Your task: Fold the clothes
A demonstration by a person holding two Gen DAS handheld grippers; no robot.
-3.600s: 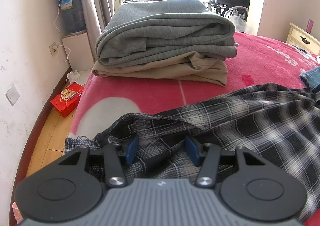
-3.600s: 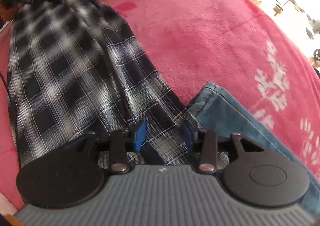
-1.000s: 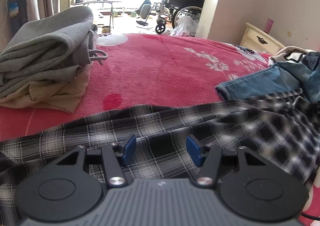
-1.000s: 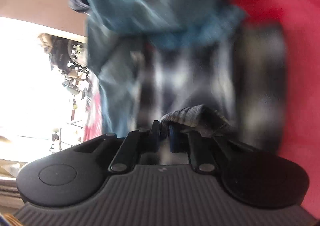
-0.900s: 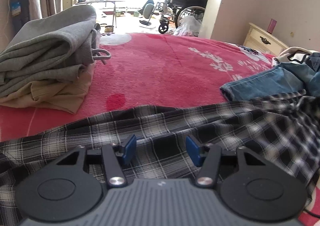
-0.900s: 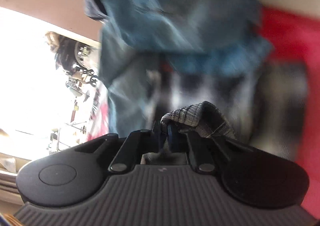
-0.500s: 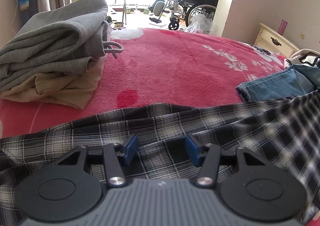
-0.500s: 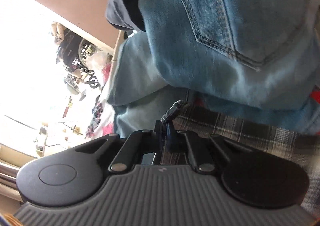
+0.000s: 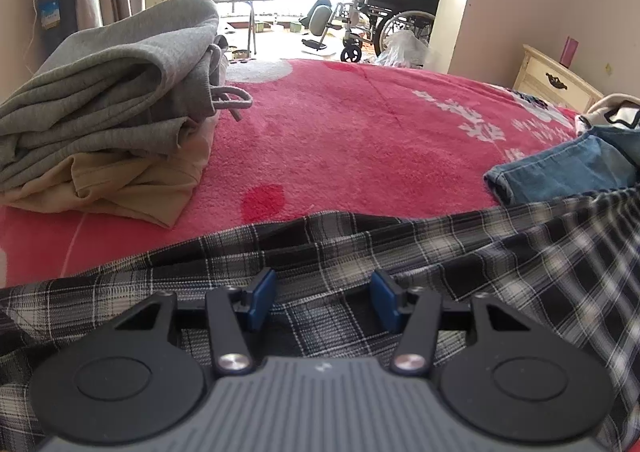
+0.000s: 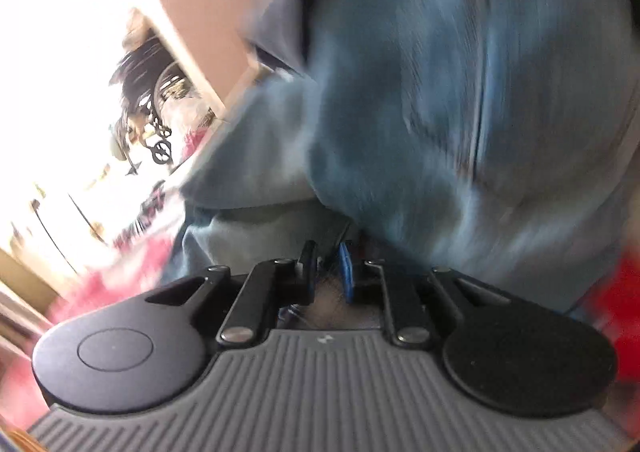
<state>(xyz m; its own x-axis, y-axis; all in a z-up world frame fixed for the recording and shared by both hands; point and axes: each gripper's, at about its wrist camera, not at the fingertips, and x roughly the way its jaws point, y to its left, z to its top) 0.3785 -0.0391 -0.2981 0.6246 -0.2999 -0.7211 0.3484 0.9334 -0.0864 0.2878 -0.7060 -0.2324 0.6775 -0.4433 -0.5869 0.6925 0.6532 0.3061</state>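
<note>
A red bedspread (image 9: 360, 132) with a white pattern covers the bed and fills most of the left wrist view. Across its near edge lies the black-and-white plaid garment (image 9: 460, 252), spread in long folds; its near part is hidden under the left hand-held gripper (image 9: 323, 298) and its right end runs out of the picture. On the left of the bedspread sits a folded pile: a grey sweatshirt (image 9: 112, 80) on top of a tan garment (image 9: 132, 188), with a grey drawstring trailing onto the red. At the right edge a pair of blue jeans (image 9: 560, 172) is cut off by the frame, one leg end touching the plaid. Behind the bed stand a wheelchair (image 9: 384, 20) and a cream nightstand (image 9: 552, 80).

The left hand-held gripper hangs over the plaid with its blue pads well apart and gripping nothing, much as a second ago.

The right wrist view is heavily blurred and tilted; only blue denim (image 10: 460, 92) close ahead and red at the margins can be made out. The right hand-held gripper (image 10: 328, 268) is opening: a narrow gap shows between its pads, and the plaid fold pinched there a second ago is no longer between them.
</note>
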